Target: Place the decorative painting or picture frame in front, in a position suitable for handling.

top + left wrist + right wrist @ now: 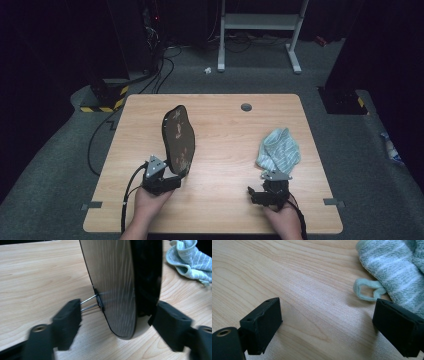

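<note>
1. High view: your left tool (167,176) stands a dirty plate (178,140) on edge, left-centre on the surface (225,150), jaws clamped across its near rim.
2. It's stiff, glossy, breakable; grip firmly.
3. Your right tool (265,192), jaws apart, sits just near the soft cloth (279,149); pinch a fold.

In the left gripper view the dark plate (120,285) runs off the top edge, and motion blur smears the left gripper (117,322), so whether both jaws touch the plate is unclear. In the right gripper view the striped cloth (397,272) is cut by the right edge
</note>
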Demonstrator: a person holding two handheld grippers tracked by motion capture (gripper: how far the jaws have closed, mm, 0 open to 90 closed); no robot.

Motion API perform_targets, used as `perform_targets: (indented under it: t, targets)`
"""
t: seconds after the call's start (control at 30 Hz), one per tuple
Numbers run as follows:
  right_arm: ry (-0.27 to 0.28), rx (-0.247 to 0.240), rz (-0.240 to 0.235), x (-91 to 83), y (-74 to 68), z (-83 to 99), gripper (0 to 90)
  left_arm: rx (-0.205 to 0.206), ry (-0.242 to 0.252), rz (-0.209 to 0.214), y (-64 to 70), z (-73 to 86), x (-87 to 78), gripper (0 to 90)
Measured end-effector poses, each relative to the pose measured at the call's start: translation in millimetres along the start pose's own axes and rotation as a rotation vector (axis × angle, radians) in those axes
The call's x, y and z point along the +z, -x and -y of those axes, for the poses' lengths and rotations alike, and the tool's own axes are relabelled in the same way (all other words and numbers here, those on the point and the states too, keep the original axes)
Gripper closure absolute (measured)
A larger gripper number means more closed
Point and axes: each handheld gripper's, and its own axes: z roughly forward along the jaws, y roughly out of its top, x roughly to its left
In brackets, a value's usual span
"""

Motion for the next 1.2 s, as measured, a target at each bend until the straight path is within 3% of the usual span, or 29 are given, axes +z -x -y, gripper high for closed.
perform_targets:
  t: [0.1,0.13,0.23,0.3,0.53,0.83,1.2]
  targets:
    - [0.0,0.0,0.0,0.1,-0.1,-0.1,8.5,0.017,0.004,-0.022,0.5,0.1,1.7,36.0]
    - [0.0,-0.002,0.0,0.1,0.0,-0.1,8.6,0.019,0.035,-0.03,0.7,-1.1,0.0,41.2]
    - [0.0,0.0,0.001,0.1,-0.2,-0.1,8.5,0.02,0.055,-0.025,0.5,-2.0,-1.2,48.3]
    - [0.0,0.001,0.001,0.2,-0.3,-0.2,8.5,0.021,0.053,-0.007,0.6,-2.9,-0.9,54.4]
    - [0.002,-0.003,0.001,0.4,-0.2,-0.3,8.6,0.042,0.06,-0.026,2.5,-2.3,-2.9,65.6]
    - [0.002,-0.003,0.001,0.4,-0.2,-0.3,8.6,0.036,0.062,-0.04,-5.5,1.6,-8.3,72.3]
    - [0.002,-0.002,0.001,0.4,-0.2,-0.3,8.6,0.028,0.056,-0.003,-17.7,6.4,-19.8,76.1]
